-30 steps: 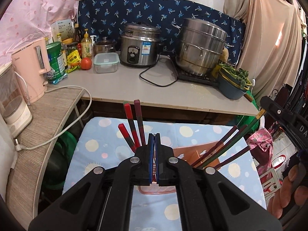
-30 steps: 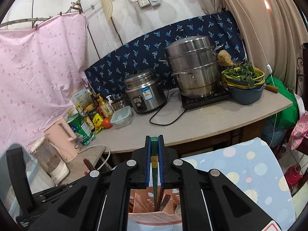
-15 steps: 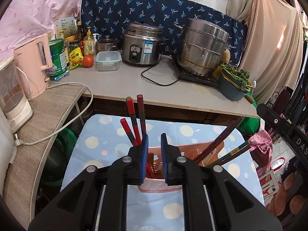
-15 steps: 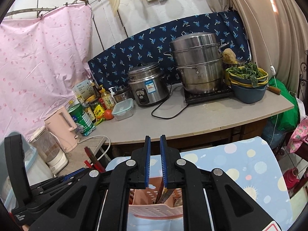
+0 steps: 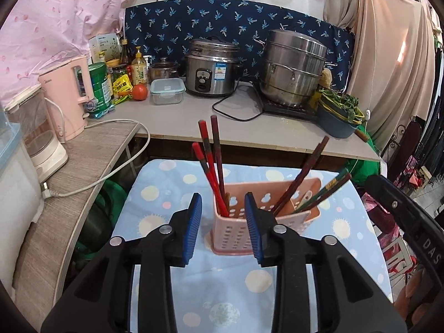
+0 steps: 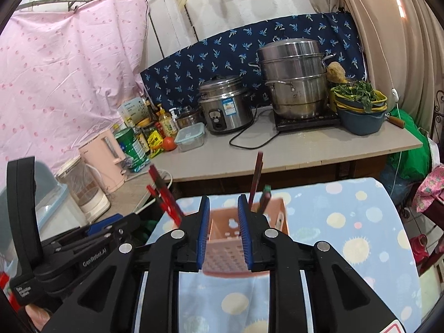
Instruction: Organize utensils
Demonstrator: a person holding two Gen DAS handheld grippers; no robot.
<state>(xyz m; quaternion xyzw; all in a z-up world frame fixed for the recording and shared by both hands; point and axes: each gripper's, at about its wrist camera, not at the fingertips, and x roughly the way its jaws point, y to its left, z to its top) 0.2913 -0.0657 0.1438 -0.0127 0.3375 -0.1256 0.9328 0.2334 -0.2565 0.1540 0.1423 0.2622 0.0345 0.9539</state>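
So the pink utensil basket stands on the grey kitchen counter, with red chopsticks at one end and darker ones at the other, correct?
Not quite. The left wrist view shows the pink utensil basket standing on the blue dotted cloth, in front of the grey kitchen counter. The red chopsticks at one end and the darker ones at the other are right.

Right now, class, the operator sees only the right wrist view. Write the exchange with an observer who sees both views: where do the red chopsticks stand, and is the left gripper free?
Operator: My view hides the red chopsticks' lower ends. Where do they stand?
Observer: The red chopsticks stand inside the pink basket, at its left end.
Operator: Is the left gripper holding anything?
Observer: No. The left gripper is opening and its pads press on nothing.
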